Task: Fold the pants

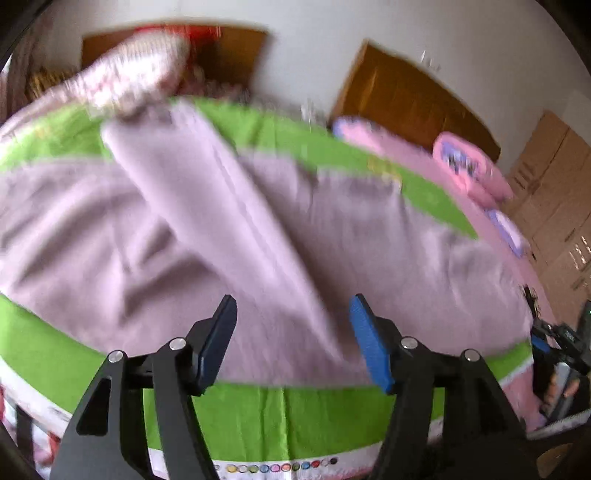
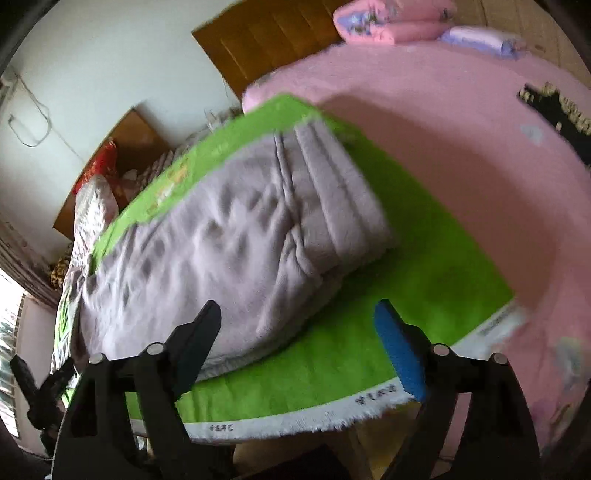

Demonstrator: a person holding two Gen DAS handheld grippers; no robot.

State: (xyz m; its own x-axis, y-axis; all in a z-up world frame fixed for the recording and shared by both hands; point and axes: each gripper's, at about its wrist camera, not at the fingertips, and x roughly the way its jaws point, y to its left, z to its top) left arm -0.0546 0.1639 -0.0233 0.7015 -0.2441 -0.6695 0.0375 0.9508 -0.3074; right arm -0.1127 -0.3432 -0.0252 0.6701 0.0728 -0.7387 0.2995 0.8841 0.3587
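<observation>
Pale lilac pants (image 1: 229,229) lie spread on a green cloth (image 1: 258,417), with one leg folded diagonally across the rest. In the right wrist view the pants (image 2: 229,240) show their ribbed waistband end toward the right. My left gripper (image 1: 293,306) is open and empty, just above the near edge of the pants. My right gripper (image 2: 297,314) is open and empty, over the near corner of the pants and the green cloth (image 2: 369,325). The right gripper also shows at the right edge of the left wrist view (image 1: 561,343).
The green cloth lies on a bed with a pink sheet (image 2: 461,147). Pink pillows (image 1: 469,166) and a folded quilt (image 2: 391,18) sit at the far side. A dark object (image 2: 557,107) lies on the sheet. Wooden headboards (image 1: 406,96) and a white wall stand behind.
</observation>
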